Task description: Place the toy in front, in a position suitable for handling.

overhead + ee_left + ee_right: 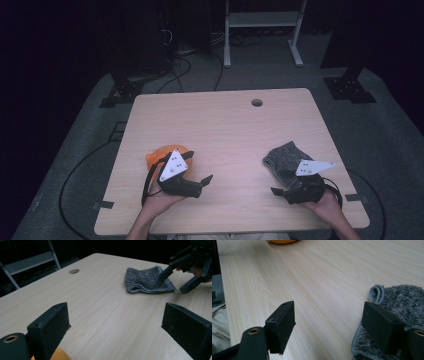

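High view: a pale wooden table (225, 130) fills the centre of the frame, with a round cable hole (257, 102) near its upper edge. The left gripper (202, 181) sits in the lower left of the tabletop, held in a hand (160, 197) that enters from the bottom edge; its grey three-cornered plate faces up. An orange object (161, 152) lies just behind this gripper, partly covered by it. The right gripper (281, 181) sits in the lower right, held by the other hand (327, 204). A folded grey towel (282, 155) lies flat on the table at right of centre, and the right gripper's upper jaw rests on or just over its near edge.

Left gripper view: the two black jaws rise from the bottom corners, spread wide, with bare table between them and nothing gripped. The towel (147, 280) appears in the upper right, with the right gripper (178, 280) at its right edge, one jaw tip on the cloth.

Right gripper view: the jaws stand wide apart and hold nothing. The right-hand jaw lies over the towel (402, 300) at the frame's lower right; the left-hand jaw is over bare wood. The orange object (282, 241) shows at the top edge.
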Demonstrator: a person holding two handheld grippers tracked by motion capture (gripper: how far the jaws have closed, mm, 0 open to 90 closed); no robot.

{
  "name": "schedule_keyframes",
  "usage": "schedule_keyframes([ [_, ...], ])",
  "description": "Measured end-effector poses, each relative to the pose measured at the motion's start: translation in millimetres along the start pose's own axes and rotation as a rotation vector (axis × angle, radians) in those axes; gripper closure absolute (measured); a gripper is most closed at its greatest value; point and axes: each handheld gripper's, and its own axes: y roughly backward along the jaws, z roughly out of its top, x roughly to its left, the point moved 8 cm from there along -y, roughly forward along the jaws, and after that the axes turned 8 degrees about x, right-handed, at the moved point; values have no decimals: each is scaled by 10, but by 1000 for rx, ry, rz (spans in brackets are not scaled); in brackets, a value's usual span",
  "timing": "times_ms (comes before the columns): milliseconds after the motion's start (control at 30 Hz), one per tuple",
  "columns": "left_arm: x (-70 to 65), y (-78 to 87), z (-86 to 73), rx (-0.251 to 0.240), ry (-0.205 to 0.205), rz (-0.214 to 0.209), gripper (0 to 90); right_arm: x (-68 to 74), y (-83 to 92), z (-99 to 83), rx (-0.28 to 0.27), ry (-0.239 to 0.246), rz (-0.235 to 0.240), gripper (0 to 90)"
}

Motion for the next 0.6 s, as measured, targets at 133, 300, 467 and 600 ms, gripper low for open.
schedule_keyframes([
  [133, 126, 79, 11, -24, 17, 25, 64, 7, 3, 3, -4, -4, 6, 256],
  [300, 253, 170, 8, -40, 42, 63, 50, 9, -5, 0, -1, -7, 9, 256],
  [467, 443, 260, -49, -49, 82, 110, 36, 8, -17, -1, 0, -9, 14, 256],
  [600, 566, 306, -111, -44, 99, 150, 35, 13, -32, -5, 6, -5, 14, 256],
])
